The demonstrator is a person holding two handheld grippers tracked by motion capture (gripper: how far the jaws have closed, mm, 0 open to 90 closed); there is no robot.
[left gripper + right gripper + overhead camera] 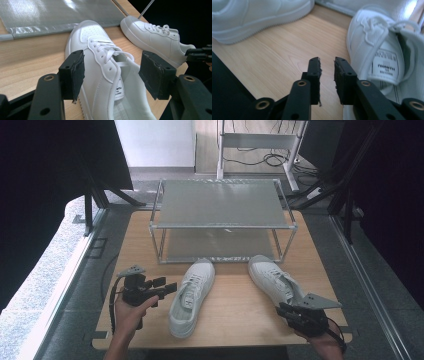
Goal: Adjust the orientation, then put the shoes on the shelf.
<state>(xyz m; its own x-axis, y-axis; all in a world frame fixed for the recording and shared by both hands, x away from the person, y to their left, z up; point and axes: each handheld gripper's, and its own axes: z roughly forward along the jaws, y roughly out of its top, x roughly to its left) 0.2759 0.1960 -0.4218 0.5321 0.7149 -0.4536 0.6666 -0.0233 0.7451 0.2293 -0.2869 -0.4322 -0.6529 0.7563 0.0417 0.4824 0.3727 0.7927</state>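
Two white sneakers lie on the wooden table (240, 312). The left shoe (192, 297) points toward the rack, and the right shoe (272, 277) is angled with its heel at the right. My left gripper (167, 286) is just left of the left shoe. In the left gripper view, my left gripper (112, 72) is wide open, with the left shoe (100, 57) lying between and beyond its jaws. My right gripper (282, 310) sits at the right shoe's heel. In the right gripper view, my right gripper (327, 67) leaves a narrow empty gap over bare wood, the right shoe (382, 50) just beside it.
A two-level metal rack (220, 202) with grey shelves stands at the back of the table, its lower shelf close behind the shoes' toes. The table's front edge is near both hands. Dark frames and cables stand around the table on the floor.
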